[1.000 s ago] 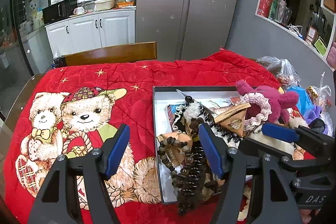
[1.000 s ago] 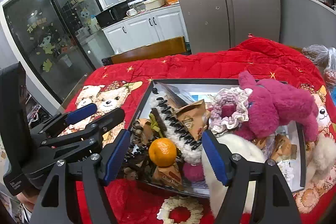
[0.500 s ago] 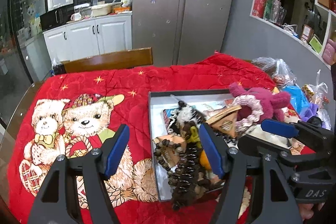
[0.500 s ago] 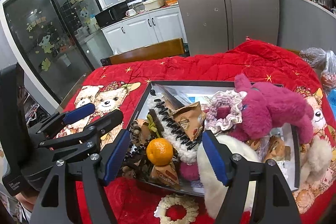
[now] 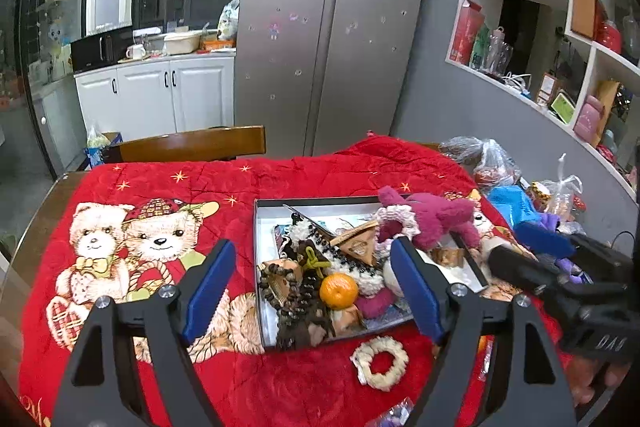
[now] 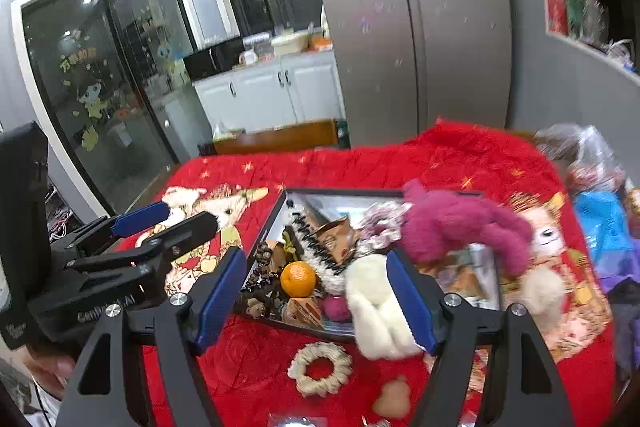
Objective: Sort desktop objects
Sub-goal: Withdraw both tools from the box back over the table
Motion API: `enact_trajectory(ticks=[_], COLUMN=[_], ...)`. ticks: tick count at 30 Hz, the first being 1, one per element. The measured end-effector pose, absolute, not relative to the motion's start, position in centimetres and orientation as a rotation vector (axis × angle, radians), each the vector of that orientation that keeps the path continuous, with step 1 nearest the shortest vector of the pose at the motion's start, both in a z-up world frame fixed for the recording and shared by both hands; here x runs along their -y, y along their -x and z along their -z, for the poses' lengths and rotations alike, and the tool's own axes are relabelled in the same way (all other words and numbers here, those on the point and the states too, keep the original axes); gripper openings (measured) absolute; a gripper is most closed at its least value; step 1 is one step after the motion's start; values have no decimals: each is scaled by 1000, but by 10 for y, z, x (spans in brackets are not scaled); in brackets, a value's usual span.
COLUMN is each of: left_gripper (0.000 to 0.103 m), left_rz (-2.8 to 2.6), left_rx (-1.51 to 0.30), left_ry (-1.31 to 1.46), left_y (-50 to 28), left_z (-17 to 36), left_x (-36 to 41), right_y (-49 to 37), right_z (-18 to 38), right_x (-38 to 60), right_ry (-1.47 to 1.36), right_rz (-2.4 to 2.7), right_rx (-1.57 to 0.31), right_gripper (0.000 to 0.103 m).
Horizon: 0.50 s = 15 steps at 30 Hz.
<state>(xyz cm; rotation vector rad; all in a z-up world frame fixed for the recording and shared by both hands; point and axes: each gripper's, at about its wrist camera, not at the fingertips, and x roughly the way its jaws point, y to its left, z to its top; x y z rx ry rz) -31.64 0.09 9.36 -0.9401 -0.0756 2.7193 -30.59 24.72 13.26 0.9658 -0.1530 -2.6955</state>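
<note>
- Tray [image 5: 262,227] of jumbled things sat on the red blanket [image 5: 312,171], farther from both cameras than before.
- Orange [image 5: 338,291] and pink plush [image 5: 434,223] lay heaped inside.
- Left gripper [image 5: 316,293] and right gripper [image 6: 316,301] both gaped, empty.

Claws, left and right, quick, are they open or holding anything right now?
Left claw: open, holding nothing, above the box of clutter.
Right claw: open, holding nothing, orange between its fingers' line of sight.
</note>
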Motion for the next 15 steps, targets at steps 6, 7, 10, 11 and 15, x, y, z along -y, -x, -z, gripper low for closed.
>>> enact_trajectory(ticks=[6,7,10,11,15], left_gripper=[90,92,93,93,93], left_rz=[-2801,-2819,-2832,-2832,-2834], left_rx=[53,47,27,17,0], left_ry=[878,869,881,894,949], left_y=[266,259,241,234,211], left_z=[-108,-109,-106,-102,-79], left_x=[4,4,2,1,-1], right_y=[251,241,213,208,188], right_z=[-157,-160,-159,-156,-133], right_x=[-272,-274,-280,-280,-285], right_ry=[-872,-845,-767,-761,-784], right_rz=[2815,2830,2843,2832,2788], right_rx=[108,107,92,94,156], right_gripper=[81,82,86,86,86])
